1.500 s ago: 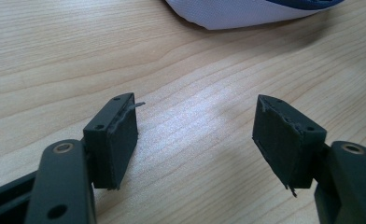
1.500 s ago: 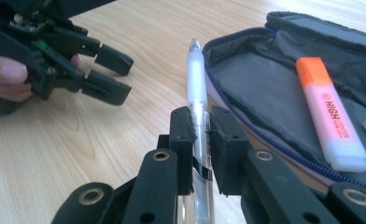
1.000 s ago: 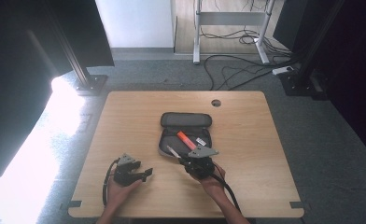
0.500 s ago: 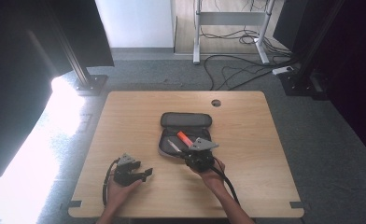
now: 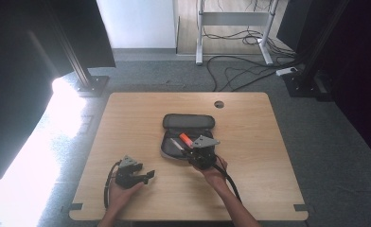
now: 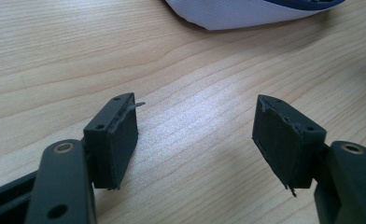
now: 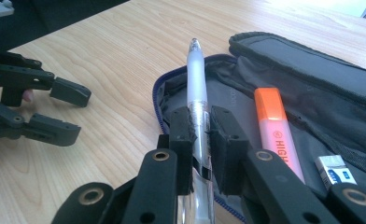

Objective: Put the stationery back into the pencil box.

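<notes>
Right gripper (image 7: 200,140) has its fingers pinching a clear pen (image 7: 197,88) w/ a frosted upper half, held just over the near edge of the open pencil case (image 7: 312,65) (mid-surface in the high view). An orange highlighter (image 7: 272,121) and a small eraser (image 7: 334,170) lie inside the case, beside the pen. Left gripper (image 5: 148,177) sits low over the wooden surface (image 5: 269,142), well apart to the left, fingers spread w/ nothing between them.

A light wooden table (image 5: 127,123) stands on grey carpet (image 5: 344,156). Strong glare (image 5: 37,156) floods the floor left, dark panels (image 5: 79,28) and cables (image 5: 240,71) lie beyond.
</notes>
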`<state>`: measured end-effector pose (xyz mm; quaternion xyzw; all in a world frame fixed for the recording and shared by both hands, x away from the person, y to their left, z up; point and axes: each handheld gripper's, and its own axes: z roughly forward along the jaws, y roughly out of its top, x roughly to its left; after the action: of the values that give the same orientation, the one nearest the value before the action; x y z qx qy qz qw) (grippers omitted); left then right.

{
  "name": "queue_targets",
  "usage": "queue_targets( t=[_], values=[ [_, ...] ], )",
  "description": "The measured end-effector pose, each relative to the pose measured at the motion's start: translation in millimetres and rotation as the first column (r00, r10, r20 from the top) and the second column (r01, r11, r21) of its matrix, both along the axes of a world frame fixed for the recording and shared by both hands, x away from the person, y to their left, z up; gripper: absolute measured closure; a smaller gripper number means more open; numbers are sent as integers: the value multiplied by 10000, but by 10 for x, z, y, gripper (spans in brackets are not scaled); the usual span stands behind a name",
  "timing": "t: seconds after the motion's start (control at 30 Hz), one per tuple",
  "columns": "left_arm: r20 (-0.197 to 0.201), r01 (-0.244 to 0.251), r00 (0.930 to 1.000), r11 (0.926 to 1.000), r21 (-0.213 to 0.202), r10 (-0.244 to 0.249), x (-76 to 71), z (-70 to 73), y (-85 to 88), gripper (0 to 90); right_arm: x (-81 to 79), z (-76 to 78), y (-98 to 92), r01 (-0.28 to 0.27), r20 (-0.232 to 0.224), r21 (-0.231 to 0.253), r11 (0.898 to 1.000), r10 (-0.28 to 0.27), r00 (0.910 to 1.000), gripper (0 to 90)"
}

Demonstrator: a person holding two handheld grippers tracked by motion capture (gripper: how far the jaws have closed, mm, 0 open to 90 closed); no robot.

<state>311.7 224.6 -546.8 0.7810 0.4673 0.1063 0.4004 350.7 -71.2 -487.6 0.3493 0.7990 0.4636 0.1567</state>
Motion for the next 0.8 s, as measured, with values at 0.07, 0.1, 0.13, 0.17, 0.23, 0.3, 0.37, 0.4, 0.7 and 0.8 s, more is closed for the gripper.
queue_targets(
  t=[0.07,0.1,0.13,0.17,0.23,0.3,0.37,0.4,0.7,0.8],
  values=[
    [-3,14,10000,10000,12,-14,1,0,2,314,17,0,10,-10,20,-34,10000,10,10000,788],
    [3,4,10000,10000,3,-4,1,0,1,314,22,1,14,-27,45,-49,10000,27,10000,789],
    [9,-3,10000,10000,-3,3,1,0,1,313,30,2,17,-33,57,-29,10000,33,10000,788],
    [10,-8,10000,10000,-7,8,1,0,1,314,38,1,20,-30,51,12,10000,30,10000,788],
    [8,-5,10000,10000,-9,5,2,0,2,314,61,-1,25,-25,32,43,10000,25,10000,788],
    [-4,-15,10000,10000,-21,15,0,0,0,314,84,-4,31,-14,-2,39,10000,14,10000,788],
    [-4,-20,10000,10000,-25,20,0,0,0,314,108,-6,37,-4,-13,14,10000,4,10000,789],
    [-7,-23,10000,10000,-27,23,0,0,0,314,117,-5,40,-2,-38,-23,10000,2,10000,788],
    [1,-25,10000,10000,-33,25,0,-1,0,314,210,-27,64,44,-91,-135,9999,-45,9999,788],
    [-9,-28,10000,10000,-35,28,0,0,0,315,237,-27,90,40,-119,-186,9998,-42,9999,788]
  ],
)
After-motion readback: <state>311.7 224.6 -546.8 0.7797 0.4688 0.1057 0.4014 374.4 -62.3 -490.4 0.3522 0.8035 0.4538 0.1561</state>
